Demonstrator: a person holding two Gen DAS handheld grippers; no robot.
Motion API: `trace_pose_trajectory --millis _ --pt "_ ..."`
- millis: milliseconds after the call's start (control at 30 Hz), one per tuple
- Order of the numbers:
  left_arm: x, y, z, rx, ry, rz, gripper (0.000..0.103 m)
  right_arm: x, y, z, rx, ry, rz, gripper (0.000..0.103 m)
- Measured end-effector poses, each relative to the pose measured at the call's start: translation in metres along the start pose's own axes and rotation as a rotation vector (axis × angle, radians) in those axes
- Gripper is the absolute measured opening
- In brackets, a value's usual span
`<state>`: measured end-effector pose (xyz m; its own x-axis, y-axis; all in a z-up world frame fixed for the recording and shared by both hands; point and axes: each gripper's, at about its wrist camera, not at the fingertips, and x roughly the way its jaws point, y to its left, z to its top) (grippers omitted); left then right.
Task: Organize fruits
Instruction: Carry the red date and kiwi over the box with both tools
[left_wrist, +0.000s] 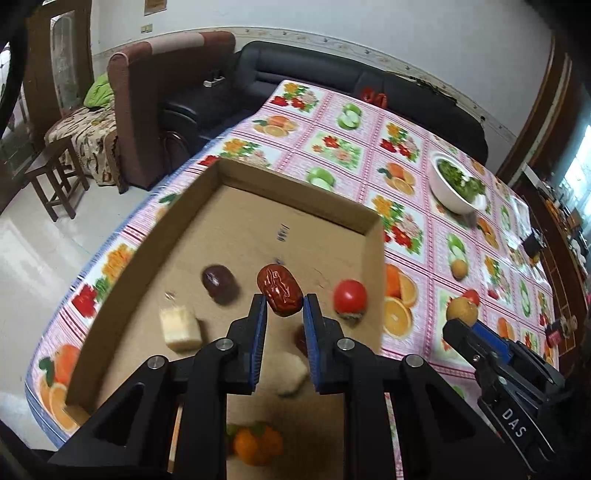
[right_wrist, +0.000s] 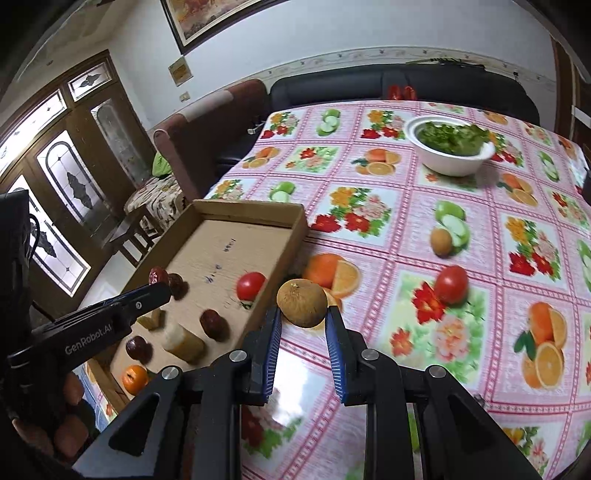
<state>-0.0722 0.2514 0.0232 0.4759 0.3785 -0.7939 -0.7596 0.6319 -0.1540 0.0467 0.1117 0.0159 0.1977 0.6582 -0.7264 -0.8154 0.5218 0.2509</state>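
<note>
Pink fruit-print plastic cloth covers the counter (right_wrist: 406, 229); black sofa and brown armchair behind.

Shallow brown cardboard tray (left_wrist: 258, 221) sits at the counter's left part. Inside it: round red tomato (left_wrist: 350, 296), dark purple-brown date (left_wrist: 218, 284), pale cream cube-shaped piece (left_wrist: 180, 328), small orange mandarin (left_wrist: 255, 445) at the near end.

Left gripper (left_wrist: 284, 306): fingers closed on a wrinkled red jujube (left_wrist: 280, 293), held above the tray floor.

Right gripper (right_wrist: 303, 314): fingers closed on a round tan-brown fruit (right_wrist: 302, 302), held over the cloth just beside the tray's right wall.

Still loose on the cloth: a second red tomato (right_wrist: 451, 284) and a small tan fruit (right_wrist: 441, 242), both right of the tray. White bowl of green leaves (right_wrist: 448, 149) stands farther back.
</note>
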Motion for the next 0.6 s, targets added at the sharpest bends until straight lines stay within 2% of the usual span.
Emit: trace_pose_trajectory --millis 600 --pt "0.032 0.026 0.041 -0.023 0.024 0.066 0.018 0.056 0.040 0.043 -0.069 0.033 0.082 0.024"
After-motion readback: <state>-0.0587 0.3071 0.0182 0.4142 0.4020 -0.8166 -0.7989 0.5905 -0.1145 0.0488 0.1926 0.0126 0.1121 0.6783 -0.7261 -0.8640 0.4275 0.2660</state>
